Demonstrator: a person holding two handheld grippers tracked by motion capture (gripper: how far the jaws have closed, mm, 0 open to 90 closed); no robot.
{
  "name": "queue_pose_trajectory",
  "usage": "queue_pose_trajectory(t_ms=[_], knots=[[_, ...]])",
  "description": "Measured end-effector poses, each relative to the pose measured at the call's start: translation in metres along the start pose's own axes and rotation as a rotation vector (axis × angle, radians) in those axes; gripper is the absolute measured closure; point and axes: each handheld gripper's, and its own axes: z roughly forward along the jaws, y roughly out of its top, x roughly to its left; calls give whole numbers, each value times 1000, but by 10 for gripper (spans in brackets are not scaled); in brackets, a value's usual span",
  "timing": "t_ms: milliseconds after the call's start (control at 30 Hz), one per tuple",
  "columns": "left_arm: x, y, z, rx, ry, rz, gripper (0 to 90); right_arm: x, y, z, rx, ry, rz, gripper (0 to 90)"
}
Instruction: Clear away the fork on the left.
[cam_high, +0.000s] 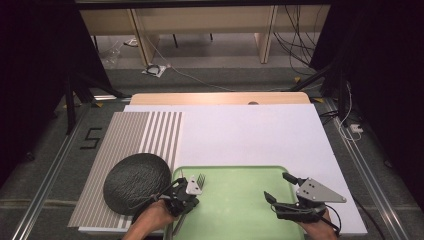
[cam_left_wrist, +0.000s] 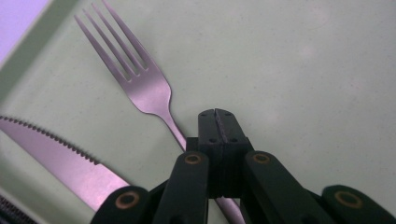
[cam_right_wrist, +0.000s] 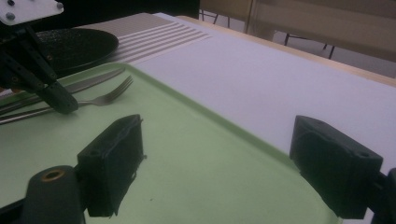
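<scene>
Tray (cam_high: 240, 200) holds one fork (cam_left_wrist: 140, 84), one knife (cam_left_wrist: 60, 158); left gripper (cam_left_wrist: 217, 122) closed, right gripper (cam_right_wrist: 224, 163) wide, empty.

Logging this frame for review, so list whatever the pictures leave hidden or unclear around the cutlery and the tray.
- Fork handle: in the left gripper view, it passes behind the left gripper, whose jaws are together; whether they pinch it cannot be told.
- Knife: handle cut off by the bottom edge.
- Green tray: near rim cut off in the high view.
- Black plate: near edge hidden by the person's left hand.
</scene>
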Motion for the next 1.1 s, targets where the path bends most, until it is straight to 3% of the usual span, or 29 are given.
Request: queue_pose_trajectory(t_ms=[800, 933, 1100], knots=[[19, -11, -5, 2, 26, -68, 895, 0, 0, 0, -3, 2, -3, 184], [17, -10, -6, 2, 32, -56, 893, 0, 0, 0, 0, 2, -2, 183], [18, -7, -16, -54, 23, -85, 762, 0, 0, 0, 1, 2, -3, 184]])
